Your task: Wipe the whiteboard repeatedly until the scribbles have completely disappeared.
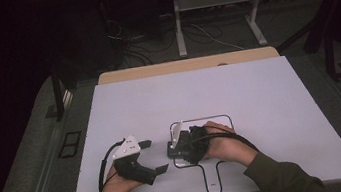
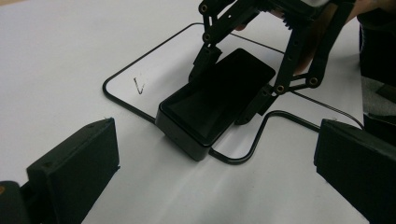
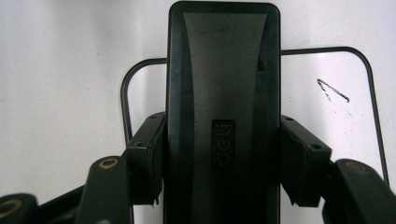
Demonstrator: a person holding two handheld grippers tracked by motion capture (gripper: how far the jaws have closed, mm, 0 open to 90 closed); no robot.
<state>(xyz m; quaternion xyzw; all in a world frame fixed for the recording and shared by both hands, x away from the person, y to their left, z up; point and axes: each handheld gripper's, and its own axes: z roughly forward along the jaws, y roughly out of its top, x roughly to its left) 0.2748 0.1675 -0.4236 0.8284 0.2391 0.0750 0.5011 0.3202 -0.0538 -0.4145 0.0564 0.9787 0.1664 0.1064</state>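
Observation:
A black rectangular eraser [image 3: 223, 93] with "deli" on its top lies on a paddle-shaped whiteboard [image 1: 226, 118] with a black rim. My right gripper [image 3: 223, 158] is shut on it, one pad [image 3: 147, 154] pressed to each long side. In the high view the right gripper [image 1: 173, 148] sits over the board's left part, and the eraser [image 1: 172, 151] pokes out to the left. The left gripper [image 1: 153, 156] rests on the table to the left, open and empty, its fingertips pointing at the eraser [image 2: 215, 100]. A short black pen mark [image 2: 138, 85] stays on the board beside the eraser.
The whiteboard's handle [image 1: 213, 176] points to the table's front edge. A white tabletop [image 1: 198, 92] stretches bare behind and to the right. Beyond its far wooden edge [image 1: 187, 65] stand metal frame legs [image 1: 178, 24] and loose cables on the floor.

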